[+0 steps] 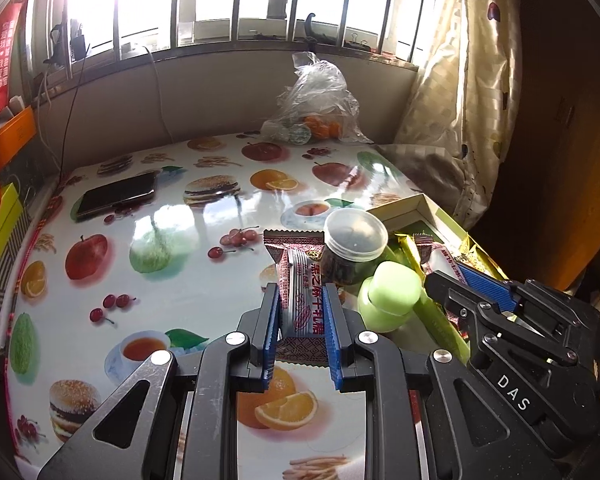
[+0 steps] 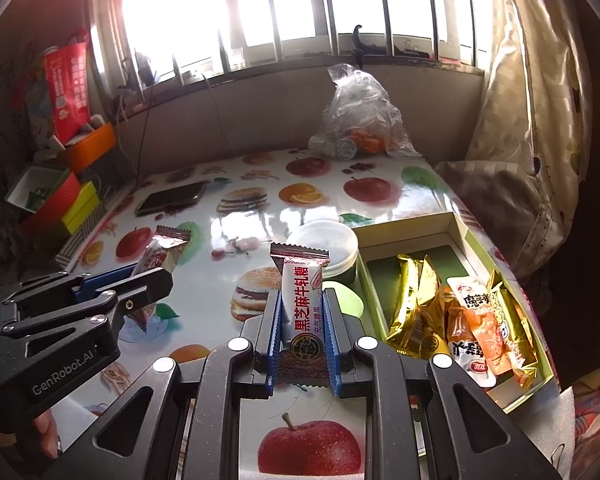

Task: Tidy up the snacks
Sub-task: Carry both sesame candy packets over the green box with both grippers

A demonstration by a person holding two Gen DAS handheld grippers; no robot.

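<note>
The left gripper (image 1: 302,320) clamped one candy bar (image 1: 300,292); the right gripper (image 2: 302,324) clamped another bar (image 2: 302,304). Both hung above the table (image 2: 204,292), the snack box (image 2: 456,224) at two o'clock.

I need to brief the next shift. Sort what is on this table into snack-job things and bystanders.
Job:
left gripper, shut on a nougat bar
right gripper, shut on a second nougat bar
green box of packets
lidded jar

Bystanders:
phone
bag of oranges
green bottle
</note>
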